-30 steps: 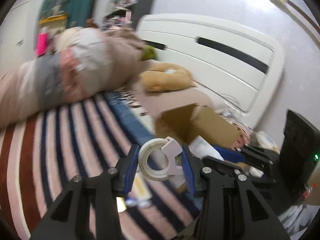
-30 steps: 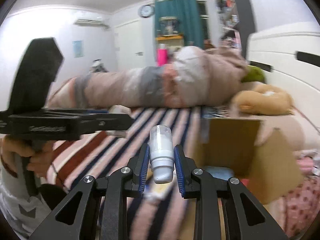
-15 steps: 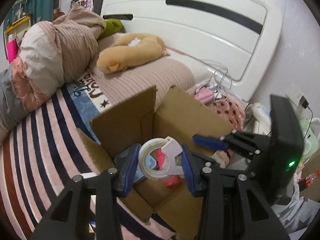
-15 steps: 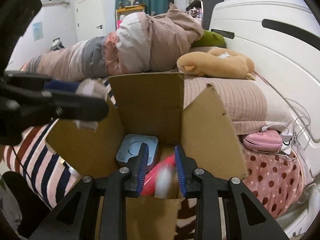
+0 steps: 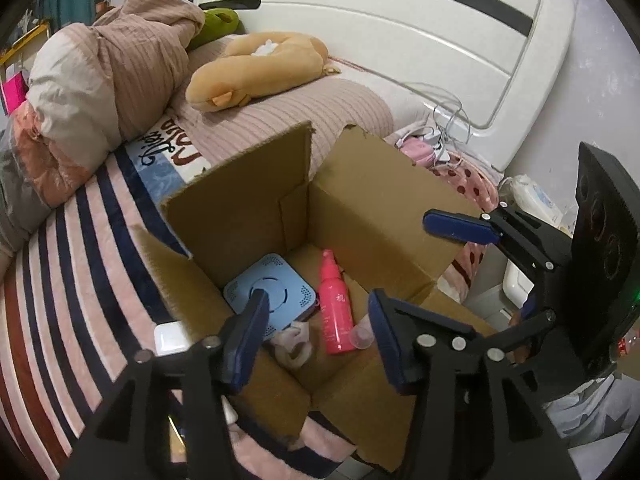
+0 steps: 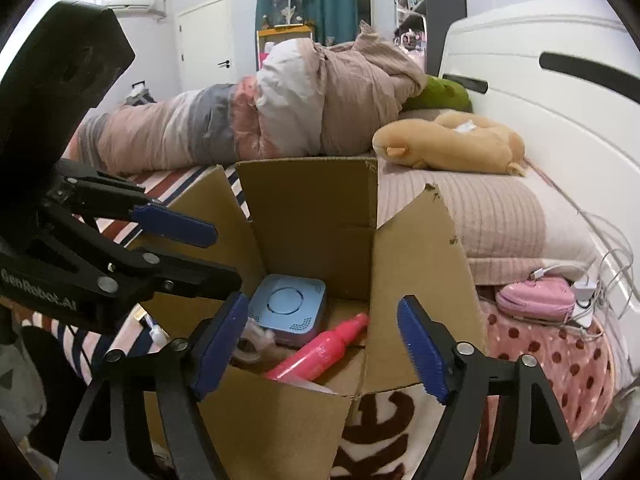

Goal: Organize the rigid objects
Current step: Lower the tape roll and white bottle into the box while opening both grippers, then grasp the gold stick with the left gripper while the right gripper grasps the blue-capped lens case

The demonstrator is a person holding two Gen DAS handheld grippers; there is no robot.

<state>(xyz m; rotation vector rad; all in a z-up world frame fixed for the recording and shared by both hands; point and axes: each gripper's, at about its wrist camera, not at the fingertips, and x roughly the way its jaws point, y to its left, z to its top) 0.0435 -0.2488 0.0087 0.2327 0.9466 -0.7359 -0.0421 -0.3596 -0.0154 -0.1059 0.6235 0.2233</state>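
Note:
An open cardboard box (image 5: 372, 200) stands on the bed; it also shows in the right wrist view (image 6: 416, 264). Inside lie a blue square device (image 5: 268, 294) (image 6: 286, 306), a pink spray bottle (image 5: 335, 308) (image 6: 320, 350), a tape roll (image 5: 294, 346) (image 6: 250, 340) and a small clear-capped bottle (image 5: 362, 336). My left gripper (image 5: 318, 338) is open and empty above the box's near side. My right gripper (image 6: 320, 348) is open and empty above the box; it shows from the side in the left wrist view (image 5: 460, 226).
The striped blanket (image 5: 60, 280) covers the bed. A rolled quilt (image 6: 260, 120), a tan plush toy (image 5: 256, 68) and a white headboard (image 5: 420, 40) lie beyond. A pink pouch (image 6: 536, 298) with cables sits right of the box. A white item (image 5: 172, 338) lies left of the box.
Both grippers moved over the box and opened. The tape roll left my left gripper and the white bottle left my right gripper; both now lie in the box.

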